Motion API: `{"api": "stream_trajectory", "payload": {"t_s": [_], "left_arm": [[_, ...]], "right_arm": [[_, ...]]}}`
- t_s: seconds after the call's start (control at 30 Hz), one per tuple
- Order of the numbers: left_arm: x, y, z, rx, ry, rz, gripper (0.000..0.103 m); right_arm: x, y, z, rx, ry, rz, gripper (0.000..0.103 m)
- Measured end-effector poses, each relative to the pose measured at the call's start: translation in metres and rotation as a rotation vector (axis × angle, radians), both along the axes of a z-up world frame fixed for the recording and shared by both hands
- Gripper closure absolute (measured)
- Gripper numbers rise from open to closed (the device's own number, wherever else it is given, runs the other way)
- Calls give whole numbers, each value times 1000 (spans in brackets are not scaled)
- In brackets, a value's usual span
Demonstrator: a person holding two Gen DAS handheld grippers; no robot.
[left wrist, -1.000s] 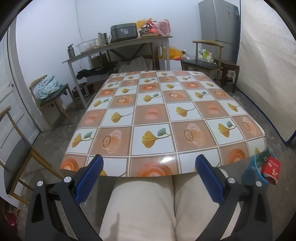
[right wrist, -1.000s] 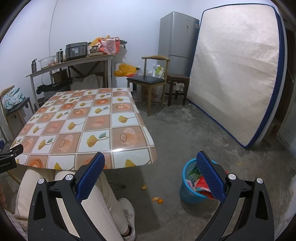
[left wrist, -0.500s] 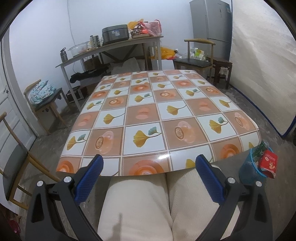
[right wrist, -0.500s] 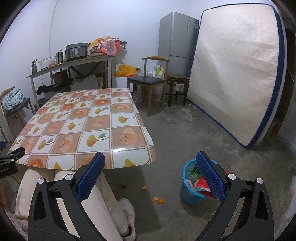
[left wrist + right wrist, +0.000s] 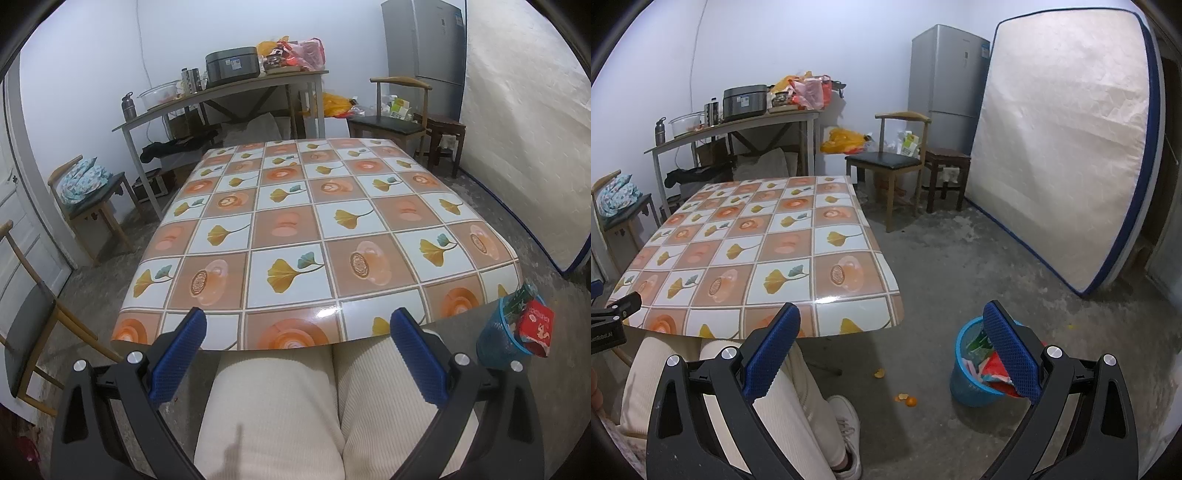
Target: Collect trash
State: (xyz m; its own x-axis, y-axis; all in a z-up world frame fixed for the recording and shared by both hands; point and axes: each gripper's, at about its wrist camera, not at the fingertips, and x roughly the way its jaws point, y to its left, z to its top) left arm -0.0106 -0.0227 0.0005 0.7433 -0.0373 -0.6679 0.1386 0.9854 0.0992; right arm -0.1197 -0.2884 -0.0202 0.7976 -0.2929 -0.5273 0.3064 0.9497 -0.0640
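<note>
Standing on the floor beside the near right corner of the table (image 5: pixel 849 236), the blue bin (image 5: pixel 967 387) is stuffed: a red wrapper (image 5: pixel 535 326) sticks out over its rim, with green packaging (image 5: pixel 517 299) beside it and more paper scraps lower down. From the left wrist view the bin shows just past the table's right edge. Orange peel bits (image 5: pixel 908 400) lie on the floor between the bin and the person's shoe (image 5: pixel 846 424), and one more bit (image 5: pixel 879 373) lies nearer the table.

Both claws are empty, their blue pads spread wide apart. The left claw (image 5: pixel 295 354) hangs over the person's cream-trousered knees (image 5: pixel 273 398) at the table's near edge. The right claw (image 5: pixel 892 349) is off the table's near right corner, its right pad overlapping the bin in that view.

Behind the table, a clear bowl (image 5: pixel 685 123) on the side table (image 5: pixel 738 125) holds something orange-red; what exactly cannot be told. Pink and orange bags (image 5: pixel 809 90) sit beside a grey cooker (image 5: pixel 744 103).
</note>
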Motion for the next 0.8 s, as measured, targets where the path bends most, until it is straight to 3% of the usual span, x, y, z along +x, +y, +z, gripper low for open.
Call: {"api": "stream_trajectory", "payload": {"t_s": [0.8], "left_arm": [[1,1,0,-2,2,0,5]], "right_arm": [[1,1,1,-2,-1,-1,8]]}}
